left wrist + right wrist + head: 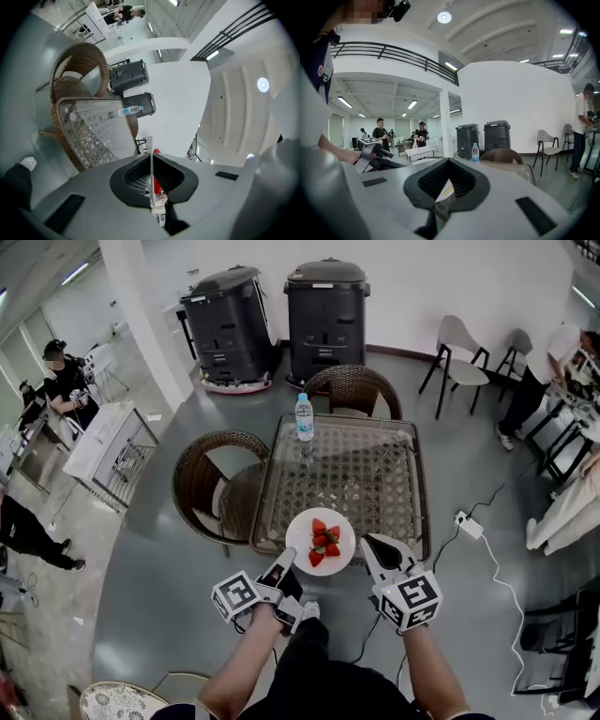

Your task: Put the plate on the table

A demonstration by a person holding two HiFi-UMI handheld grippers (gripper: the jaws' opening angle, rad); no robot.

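Observation:
A white plate (320, 540) with several strawberries (323, 542) is at the near edge of the glass-topped wicker table (375, 474); whether it rests there or hangs just above, I cannot tell. My left gripper (284, 564) is shut on the plate's near-left rim. In the left gripper view the plate (151, 168) runs edge-on between the jaws of the left gripper (152, 197), with a strawberry (155, 151) beyond. My right gripper (375, 551) stays just right of the plate, apart from it. The right gripper (440, 206) has its jaws together on nothing.
A water bottle (304, 417) stands at the table's far edge. Wicker chairs sit at its left (211, 479) and far side (356, 390). Two dark bins (326, 315) stand by the wall. A power strip (469, 526) with a cable lies on the floor at right.

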